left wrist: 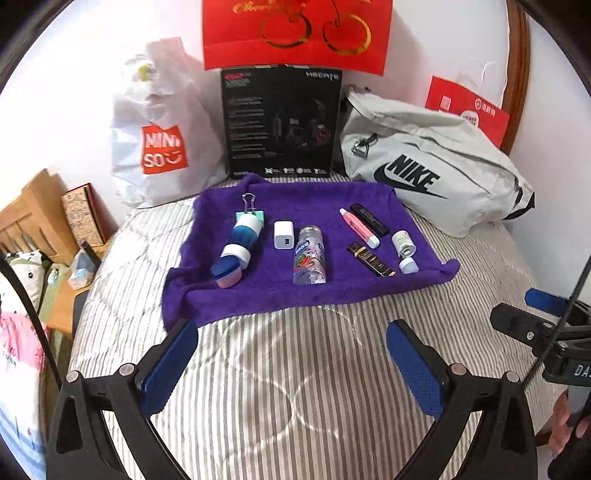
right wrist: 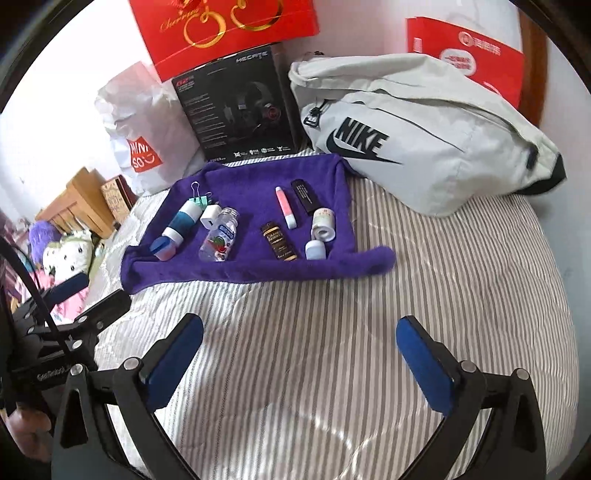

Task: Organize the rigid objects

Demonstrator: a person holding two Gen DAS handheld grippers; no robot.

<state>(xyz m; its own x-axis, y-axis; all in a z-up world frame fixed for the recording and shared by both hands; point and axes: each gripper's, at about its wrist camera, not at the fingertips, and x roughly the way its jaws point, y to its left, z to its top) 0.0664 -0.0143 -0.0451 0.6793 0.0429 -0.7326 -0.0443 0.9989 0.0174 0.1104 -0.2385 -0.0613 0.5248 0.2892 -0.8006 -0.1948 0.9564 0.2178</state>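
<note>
A purple towel (left wrist: 280, 295) (right wrist: 236, 269) lies on the striped bed with small objects in a row. From left: a blue-and-white folding cup (left wrist: 236, 243) with a teal binder clip (left wrist: 251, 212), a white charger (left wrist: 283, 234), a clear bottle (left wrist: 310, 258) (right wrist: 218, 240), a pink tube (left wrist: 360, 227) (right wrist: 286, 206), a black tube (left wrist: 369, 218), a dark gold-lettered tube (left wrist: 371, 260) (right wrist: 279, 242), a small white bottle (left wrist: 403, 242) (right wrist: 323, 223) and a white cap (left wrist: 408, 265) (right wrist: 315, 250). My left gripper (left wrist: 291, 332) and my right gripper (right wrist: 301, 330) hang open and empty above the bedding, short of the towel.
Against the wall stand a white shop bag (left wrist: 162, 140), a black headset box (left wrist: 282, 122), a red gift bag (left wrist: 295, 33) and a grey Nike bag (left wrist: 428, 166). A wooden bedside table (left wrist: 40, 221) and soft toys lie left of the bed.
</note>
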